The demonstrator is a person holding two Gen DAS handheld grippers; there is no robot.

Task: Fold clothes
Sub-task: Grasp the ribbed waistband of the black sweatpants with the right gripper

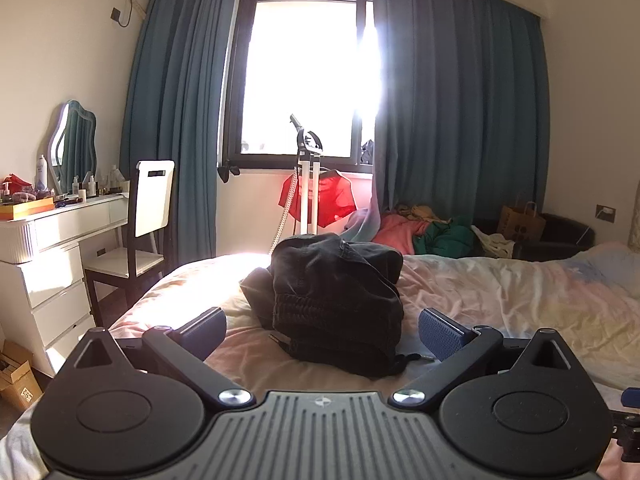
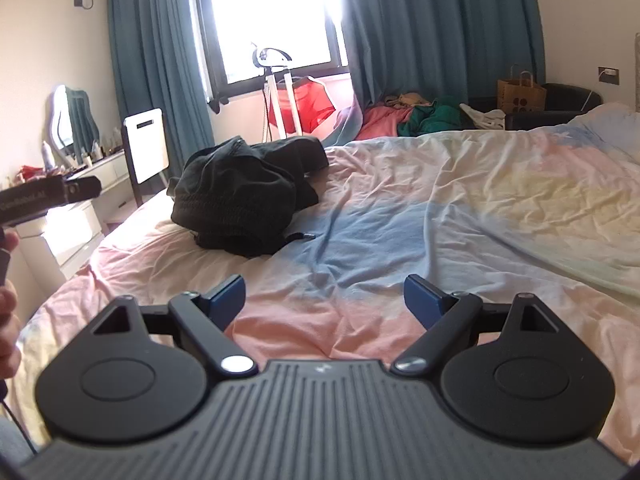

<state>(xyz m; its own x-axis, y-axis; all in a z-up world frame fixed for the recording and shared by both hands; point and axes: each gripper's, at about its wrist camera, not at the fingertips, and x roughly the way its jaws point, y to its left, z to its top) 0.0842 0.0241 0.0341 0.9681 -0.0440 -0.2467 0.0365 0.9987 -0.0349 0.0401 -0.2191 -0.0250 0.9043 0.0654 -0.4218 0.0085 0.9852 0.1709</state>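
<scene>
Sunlit bedroom, with a wide bed [image 2: 460, 208] under a rumpled pastel sheet of pink, blue and yellow taking up most of it. On the bed's near-left part sits a crumpled heap of black fabric clothing [image 1: 336, 304], bunched up and unfolded, with a thin drawstring end trailing onto the sheet beside it. The left hand-held gripper [image 1: 322, 330] is right in front of that heap, its blue-padded fingers spread wide to either side of the bundle's lower edge, though I cannot tell whether the pads touch the cloth. The right hand-held gripper [image 2: 324, 298] hangs over bare sheet, well apart from the black clothing [image 2: 244, 200], and its fingers are spread too, with nothing between them. Beyond the foot of the bed a white garment steamer stand [image 1: 308, 196] carries a red shirt [image 1: 332, 200], below a bright window [image 1: 308, 76] flanked by long teal curtains [image 1: 460, 100]. A pile of pink and green clothes [image 1: 424, 232] lies on the floor side past the bed, near a brown paper bag [image 1: 522, 222]. Against the left wall stands a white dressing surface [image 1: 60, 232] with a wavy mirror [image 1: 74, 144], bottles, and a chair [image 1: 140, 224] tucked beside it.
</scene>
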